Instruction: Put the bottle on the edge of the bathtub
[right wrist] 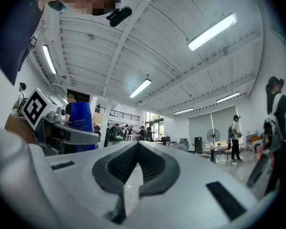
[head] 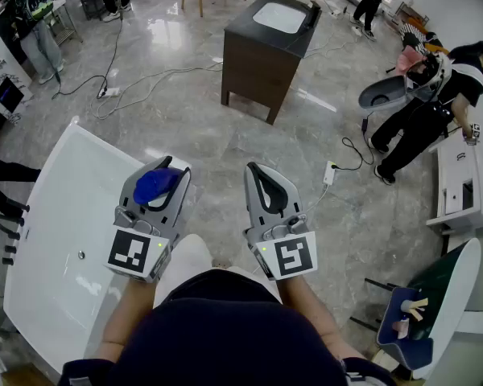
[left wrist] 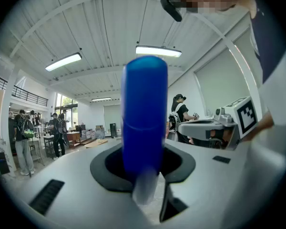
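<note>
A blue bottle (head: 155, 185) stands between the jaws of my left gripper (head: 163, 177), which is shut on it, above the near corner of the white bathtub (head: 87, 139). In the left gripper view the blue bottle (left wrist: 144, 113) rises upright out of the left gripper (left wrist: 144, 171), its pale lower end wedged between the dark pads. My right gripper (head: 258, 174) is beside it over the grey floor, jaws together and empty. The right gripper view shows the right gripper (right wrist: 137, 148) closed on nothing, with the blue bottle (right wrist: 81, 125) off to its left.
A dark vanity cabinet with a white sink (head: 266, 51) stands ahead on the marble floor. Cables (head: 145, 79) and a power strip (head: 330, 172) lie on the floor. Another white tub (head: 455, 284) is at the right. Several people stand around the room's edges.
</note>
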A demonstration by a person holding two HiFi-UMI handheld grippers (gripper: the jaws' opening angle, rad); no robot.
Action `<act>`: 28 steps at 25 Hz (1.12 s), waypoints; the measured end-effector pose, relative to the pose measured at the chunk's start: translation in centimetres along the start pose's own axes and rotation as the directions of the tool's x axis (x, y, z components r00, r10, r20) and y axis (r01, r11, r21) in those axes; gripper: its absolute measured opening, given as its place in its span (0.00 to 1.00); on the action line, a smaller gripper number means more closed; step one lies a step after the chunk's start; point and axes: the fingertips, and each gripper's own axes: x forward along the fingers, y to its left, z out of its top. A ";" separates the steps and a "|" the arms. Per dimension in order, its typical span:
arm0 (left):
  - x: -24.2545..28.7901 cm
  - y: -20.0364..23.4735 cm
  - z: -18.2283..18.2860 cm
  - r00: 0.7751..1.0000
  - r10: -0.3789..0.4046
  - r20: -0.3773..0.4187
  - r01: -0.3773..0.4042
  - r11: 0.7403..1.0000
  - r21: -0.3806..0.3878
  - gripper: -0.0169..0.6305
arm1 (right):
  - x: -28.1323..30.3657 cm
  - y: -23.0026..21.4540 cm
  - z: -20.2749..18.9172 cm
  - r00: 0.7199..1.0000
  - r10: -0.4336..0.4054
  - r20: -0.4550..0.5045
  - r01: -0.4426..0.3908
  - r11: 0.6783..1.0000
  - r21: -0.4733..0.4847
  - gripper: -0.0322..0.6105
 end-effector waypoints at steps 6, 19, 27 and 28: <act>2.0 2.7 -1.2 1.000 0.024 -0.011 -0.024 1.000 -0.020 0.23 | 3.2 -1.3 -1.1 1.000 0.008 0.007 -0.008 0.998 0.060 0.05; 11.1 18.8 -3.5 0.994 0.110 -0.004 -0.110 0.994 -0.029 0.23 | 23.3 -1.6 -3.5 0.988 0.157 -0.018 -0.156 0.987 0.039 0.05; 16.5 26.3 -6.8 0.985 0.165 -0.046 -0.167 0.985 -0.041 0.23 | 34.0 -2.6 -7.2 0.974 0.229 -0.003 -0.228 0.972 0.065 0.05; 16.7 27.1 -7.1 0.983 0.174 -0.050 -0.176 0.983 -0.041 0.23 | 34.9 -2.4 -7.7 0.972 0.236 -0.012 -0.234 0.969 0.072 0.05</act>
